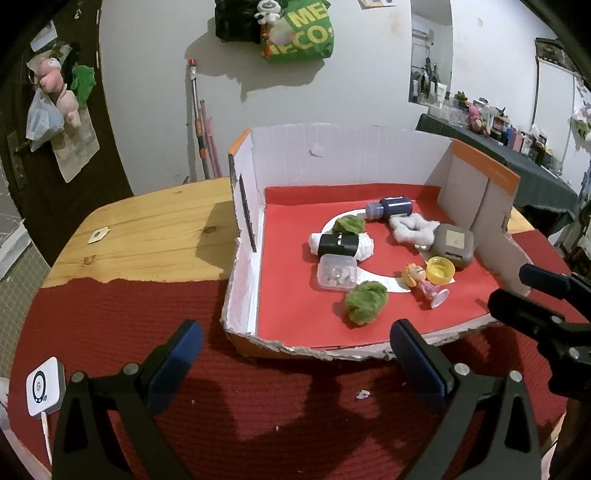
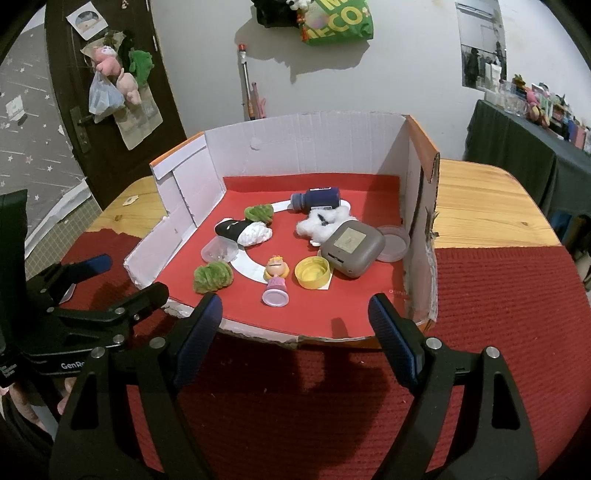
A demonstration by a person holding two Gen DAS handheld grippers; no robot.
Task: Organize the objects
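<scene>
**Two open grippers in front of a tray of small things**

Both grippers hang over the red mat (image 2: pixel 498 295) just before the torn front edge of the cardboard tray (image 2: pixel 306 136). The left gripper (image 1: pixel 295 354) has its blue-padded fingers spread wide with nothing between them; the right gripper (image 2: pixel 295 321) stands likewise apart and empty. In the right wrist view the left gripper's black body carries white lettering that reads "GenRo" before it is cut off.

Inside the tray, on its red floor, lie the objects to be sorted:
- a dark blue bottle (image 2: pixel 317 198) on its side, its label too small to read
- a grey case (image 2: pixel 352 245) with a pale square sticker, unreadable, touching a clear round lid (image 2: pixel 395 242)
- a yellow cap (image 2: pixel 312 272), open side up
- a small doll (image 2: pixel 277 277) lying with its pink base toward the camera
- two green fluffy balls — one near the front (image 2: pixel 213 277), one further back (image 2: pixel 259 213)
- a white bundle with a black band (image 2: pixel 245 230), and a clear small container (image 2: pixel 219 251) just in front of it
- a white fluffy wad (image 2: pixel 325 221)

On the wall hangs a green bag (image 2: pixel 338 22) printed in yellow — "ECO" is legible.
</scene>
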